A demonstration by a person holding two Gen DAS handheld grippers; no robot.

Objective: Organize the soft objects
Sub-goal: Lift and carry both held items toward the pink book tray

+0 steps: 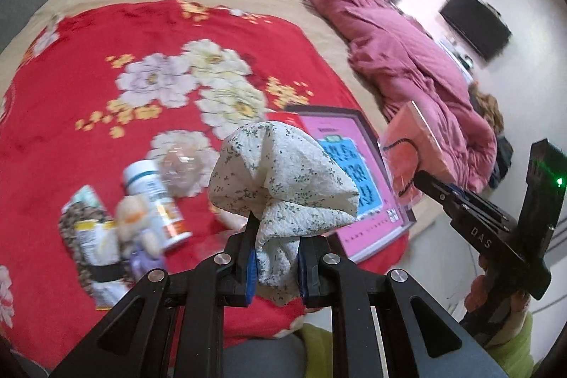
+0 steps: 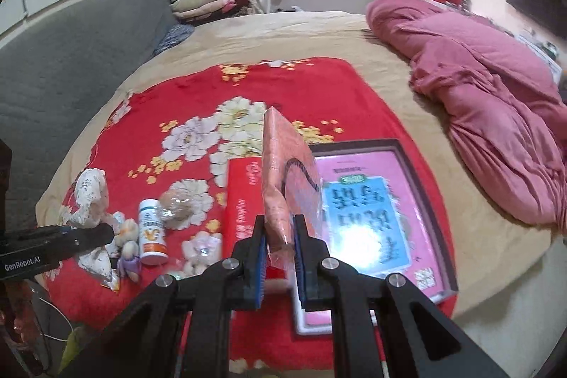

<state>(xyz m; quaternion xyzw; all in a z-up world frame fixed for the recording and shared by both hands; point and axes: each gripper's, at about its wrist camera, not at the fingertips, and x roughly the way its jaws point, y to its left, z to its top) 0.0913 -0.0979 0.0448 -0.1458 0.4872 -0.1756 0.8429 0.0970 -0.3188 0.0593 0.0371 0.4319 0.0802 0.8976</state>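
1. Both soft items are held aloft at once: the left gripper (image 1: pixel 276 257) is closed tight on a bunched white floral cloth (image 1: pixel 280 179), which balloons above the fingers at the centre of the left wrist view.
2. The right gripper (image 2: pixel 278 254) is clamped on a pink plastic-wrapped soft pack (image 2: pixel 283 179), pinched at its lower corner and stood up on edge in the middle of the right wrist view; the same pack is seen at the right of the left wrist view, above the far edge of the pink board.
3. The step in hand is judged to be a carry: both pieces are lifted clear of the bed, and neither is set down yet.
4. A landing spot is called for next. No bin or basket is shown, so a bare patch of the red floral blanket (image 2: pixel 319 87) seems the likely target, away from the hard items.
5. Those hard items are spread at lower left: a white pill bottle (image 2: pixel 152 232), a small plush toy (image 2: pixel 128 247) and a snack packet (image 1: pixel 93 243); a red box (image 2: pixel 242 193) lies just left of the pack.
6. A pink framed board (image 2: pixel 375 208) lies flat at lower right.
7. The surface is a bed (image 2: pixel 248 30); a pink quilt (image 2: pixel 496 116) is heaped at the right edge, folded bedding is stacked near the window at the top, and a dark screen hangs on the right wall.
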